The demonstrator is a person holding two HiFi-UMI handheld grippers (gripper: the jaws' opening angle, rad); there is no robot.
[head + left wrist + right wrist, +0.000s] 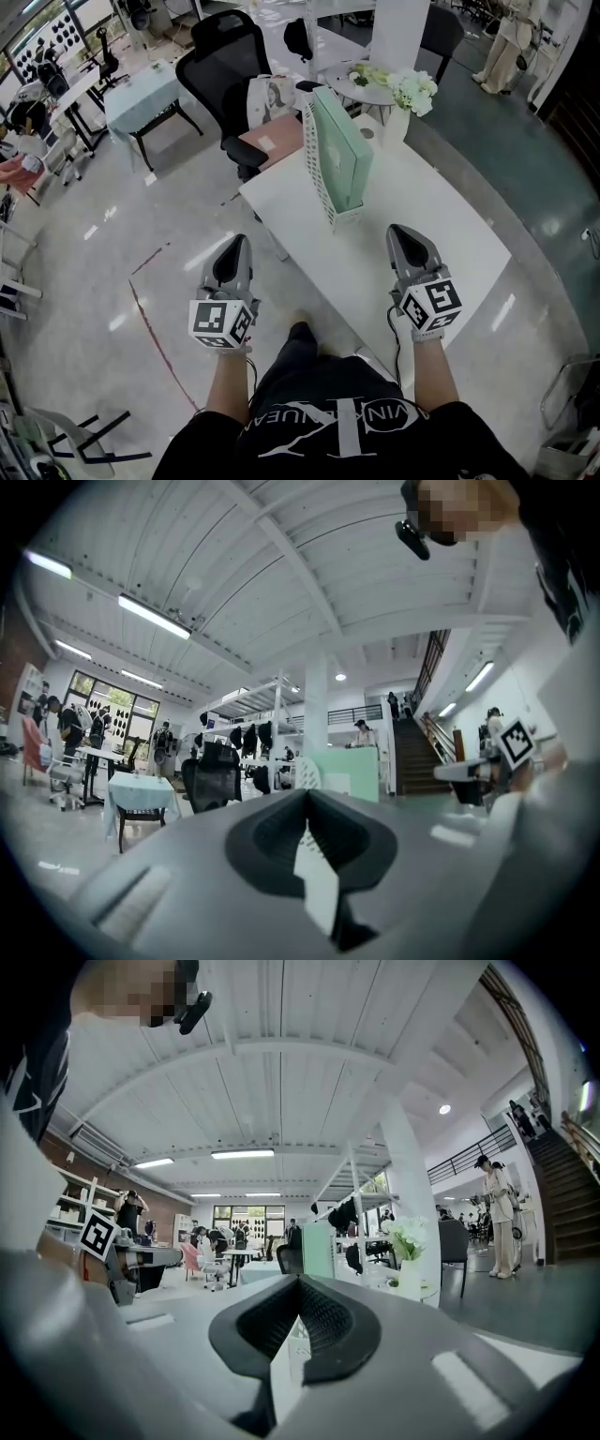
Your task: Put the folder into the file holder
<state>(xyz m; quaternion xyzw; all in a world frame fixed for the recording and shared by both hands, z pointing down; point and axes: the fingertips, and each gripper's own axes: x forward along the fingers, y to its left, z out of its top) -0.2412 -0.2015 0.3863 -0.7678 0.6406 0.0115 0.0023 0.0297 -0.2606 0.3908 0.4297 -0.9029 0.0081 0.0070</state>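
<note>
A mint-green folder (342,145) stands upright inside a white perforated file holder (323,183) on the far part of the white table (431,225). My left gripper (234,246) hovers over the floor off the table's left edge, shut and empty. Over the table's near right part, my right gripper (405,234) is also shut with nothing in it. Both sit well short of the holder. The left gripper view has the folder (352,772) far ahead beyond the closed left gripper (307,803). The folder (319,1249) shows past the closed right gripper (300,1288) in the right gripper view.
A black office chair (225,66) and a brown desk top (272,141) stand behind the table. White flowers in a vase (412,94) sit at the far right corner. A table with a pale blue cloth (141,94) stands far left. People are in the background.
</note>
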